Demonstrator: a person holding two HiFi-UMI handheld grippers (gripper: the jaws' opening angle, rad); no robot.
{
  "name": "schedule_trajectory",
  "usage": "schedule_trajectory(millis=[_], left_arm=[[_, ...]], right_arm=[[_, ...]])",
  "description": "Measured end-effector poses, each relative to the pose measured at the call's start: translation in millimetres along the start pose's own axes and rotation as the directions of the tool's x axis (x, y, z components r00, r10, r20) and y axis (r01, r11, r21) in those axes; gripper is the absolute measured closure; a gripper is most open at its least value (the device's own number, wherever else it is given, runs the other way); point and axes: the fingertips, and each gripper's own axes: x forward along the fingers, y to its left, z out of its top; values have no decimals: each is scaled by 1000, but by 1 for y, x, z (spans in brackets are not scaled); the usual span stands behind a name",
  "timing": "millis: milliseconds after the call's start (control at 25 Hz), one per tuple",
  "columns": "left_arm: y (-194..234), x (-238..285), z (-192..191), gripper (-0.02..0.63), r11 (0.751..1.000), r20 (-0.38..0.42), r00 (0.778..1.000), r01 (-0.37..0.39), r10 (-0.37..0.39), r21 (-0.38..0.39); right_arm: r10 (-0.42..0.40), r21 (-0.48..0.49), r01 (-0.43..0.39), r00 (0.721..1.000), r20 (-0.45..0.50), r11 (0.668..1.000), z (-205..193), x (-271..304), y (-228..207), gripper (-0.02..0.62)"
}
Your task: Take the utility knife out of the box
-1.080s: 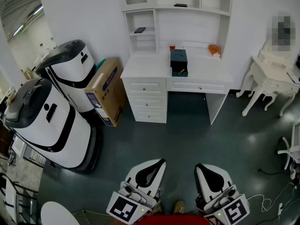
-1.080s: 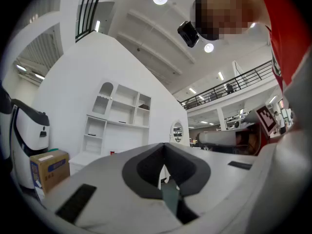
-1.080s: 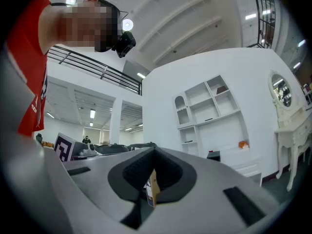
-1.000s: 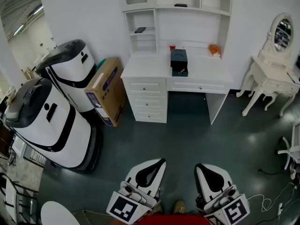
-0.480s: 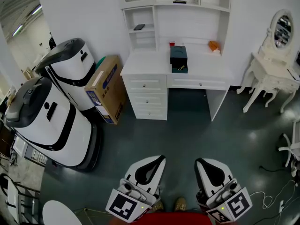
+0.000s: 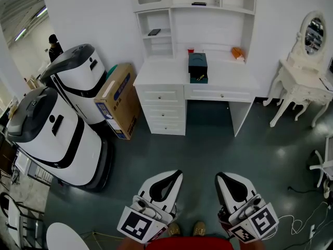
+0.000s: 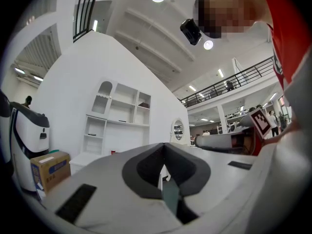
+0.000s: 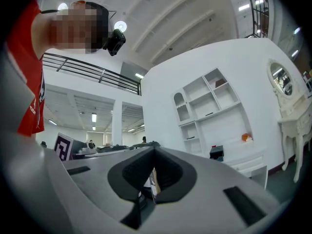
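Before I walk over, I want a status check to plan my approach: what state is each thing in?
left gripper: shut, empty
right gripper: shut, empty
box: on the desk, lid looks open
desk drawers: shut

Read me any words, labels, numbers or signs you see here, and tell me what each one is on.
No text is legible.
Cardboard box: blue print on its side, too small and blurred to read.
Square markers on the tool cubes: black-and-white patterns, no letters.
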Motion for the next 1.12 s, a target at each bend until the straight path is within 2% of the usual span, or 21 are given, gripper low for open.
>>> schedule_trajectory(millis=[80, 600, 840, 1120], left_arm=[[2, 7, 1, 598, 1000, 23, 1000, -10, 10, 1], [3, 54, -15, 598, 998, -25, 998, -57, 57, 9], [1, 89, -22, 598, 996, -47, 995, -84, 85, 25], [3, 121, -29, 598, 996, -69, 994, -82, 84, 32]], right_arm=[[7, -13, -7, 1000, -7, 1000, 0, 3, -5, 591], [51, -70, -54, 998, -41, 996, 3, 13, -52, 591], [79, -65, -81, 996, -38, 995, 9, 14, -82, 591], [87, -54, -89, 996, -36, 995, 10, 20, -111, 591]])
